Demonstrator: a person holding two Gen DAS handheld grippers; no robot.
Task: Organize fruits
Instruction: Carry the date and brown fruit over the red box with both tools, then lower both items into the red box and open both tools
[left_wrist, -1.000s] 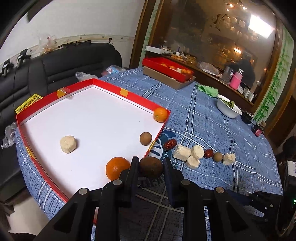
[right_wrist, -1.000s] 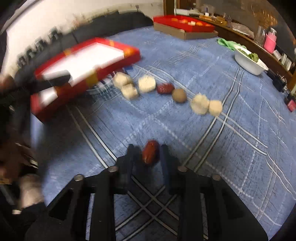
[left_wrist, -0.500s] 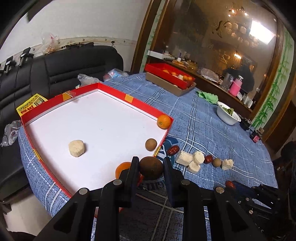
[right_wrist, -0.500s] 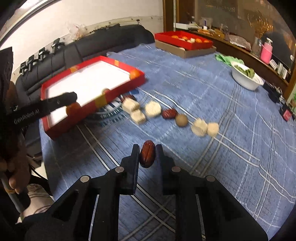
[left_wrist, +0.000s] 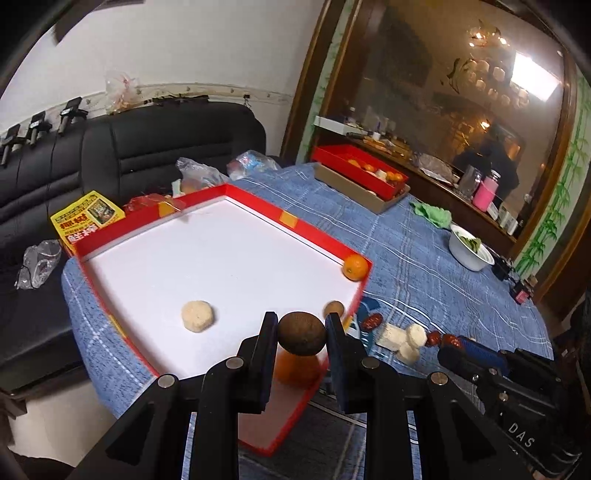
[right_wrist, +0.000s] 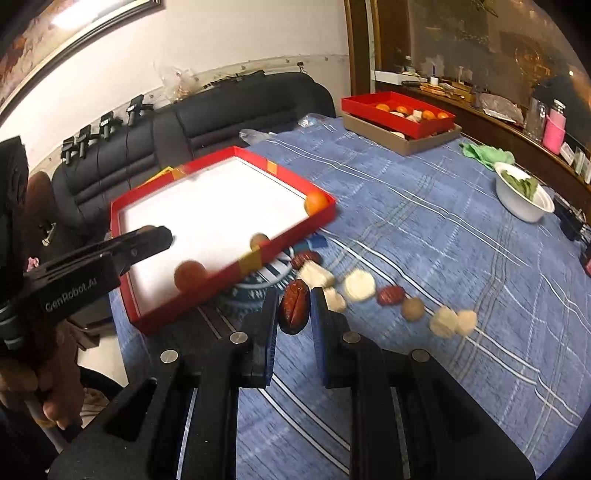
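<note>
Red date (right_wrist: 294, 305) shows clearly only in right wrist view.

Left wrist view: large orange (left_wrist: 295, 369) mostly hidden behind the brown round fruit (left_wrist: 301, 333) and the gripper fingers (left_wrist: 269, 343); only its lower part shows. Small brown fruit (left_wrist: 334, 307) partly covered by the right finger. Right gripper (left_wrist: 458, 349) body cut off at the frame's right edge; the date at its tip barely visible.

Right wrist view: left gripper (right_wrist: 147, 240) blurred, its held fruit hidden. Fruit in the far red box (right_wrist: 397, 109) too small to identify. White bowl (right_wrist: 524, 199) contents green, kind indeterminate.
</note>
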